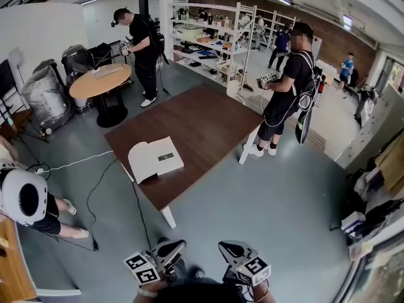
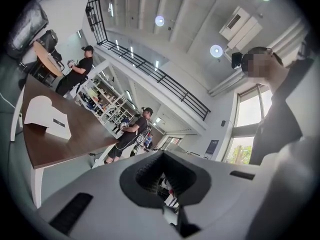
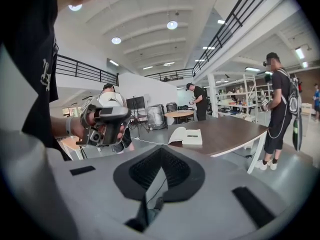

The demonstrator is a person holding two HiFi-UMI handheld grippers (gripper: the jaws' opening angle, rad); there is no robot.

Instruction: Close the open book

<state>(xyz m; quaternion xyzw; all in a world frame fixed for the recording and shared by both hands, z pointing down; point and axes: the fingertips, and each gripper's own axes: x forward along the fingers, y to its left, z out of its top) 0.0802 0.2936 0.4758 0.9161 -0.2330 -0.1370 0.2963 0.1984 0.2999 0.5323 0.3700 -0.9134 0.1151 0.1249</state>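
Both shut, empty: left hand-held gripper (image 1: 177, 245), right hand-held gripper (image 1: 225, 246), well apart from the open book (image 1: 156, 159) on the desk (image 1: 208, 118). Likely light, floppy (one side curls up); push that raised edge over.

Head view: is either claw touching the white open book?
No: the left claw and right claw hang over the grey floor, apart from the white open book on the brown table.

One book (image 1: 156, 159) on one brown desk (image 1: 208, 118); one round table (image 1: 100, 81); two grippers, the left gripper (image 1: 169, 250) and right gripper (image 1: 232, 251)
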